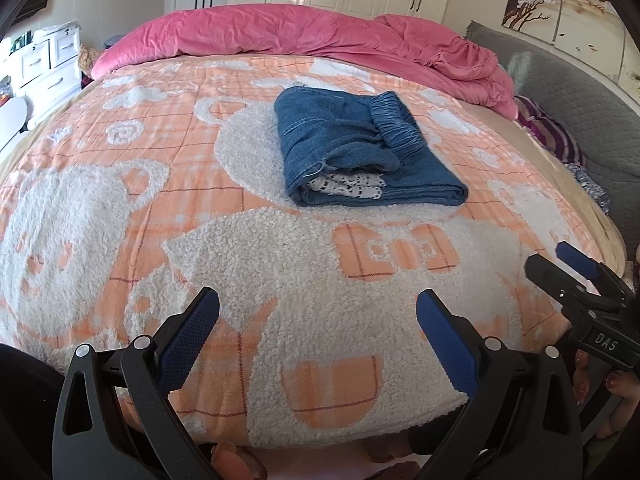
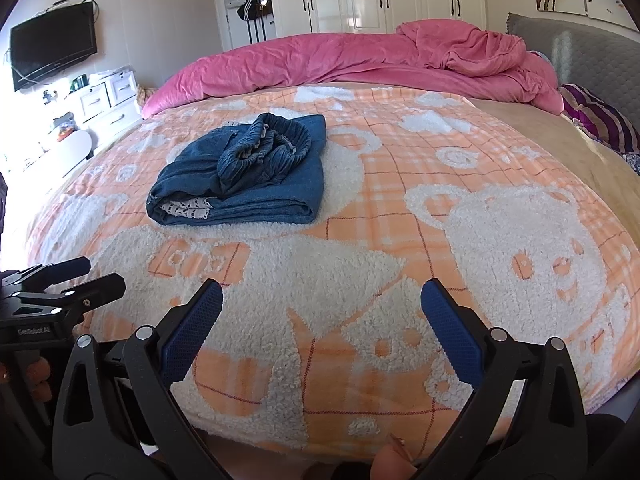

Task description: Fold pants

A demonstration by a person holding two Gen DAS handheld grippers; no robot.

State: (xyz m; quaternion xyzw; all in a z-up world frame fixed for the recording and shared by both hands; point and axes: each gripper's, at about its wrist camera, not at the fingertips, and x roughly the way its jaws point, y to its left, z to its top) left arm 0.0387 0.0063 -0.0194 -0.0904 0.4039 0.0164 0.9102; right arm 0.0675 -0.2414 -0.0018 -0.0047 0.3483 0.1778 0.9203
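Pants (image 1: 360, 148) are lying folded on the blanket (image 1: 280, 320), seemingly finished, while both grippers, left (image 1: 318, 336) and right (image 2: 322, 332), are hovering apart, empty.

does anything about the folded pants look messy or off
Mostly tidy, but the blue pants on the bear blanket are not a flat fold: the elastic waistband sits bunched on top, and white patterned lining peeks out at the near edge. Both grippers are open and clear of them.

I see a big bed (image 1: 520, 184) ahead of my claws. An orange bear blanket (image 1: 280, 280) covers it. Folded blue pants (image 1: 360, 148) lie on it, a pink quilt (image 1: 320, 36) beyond.
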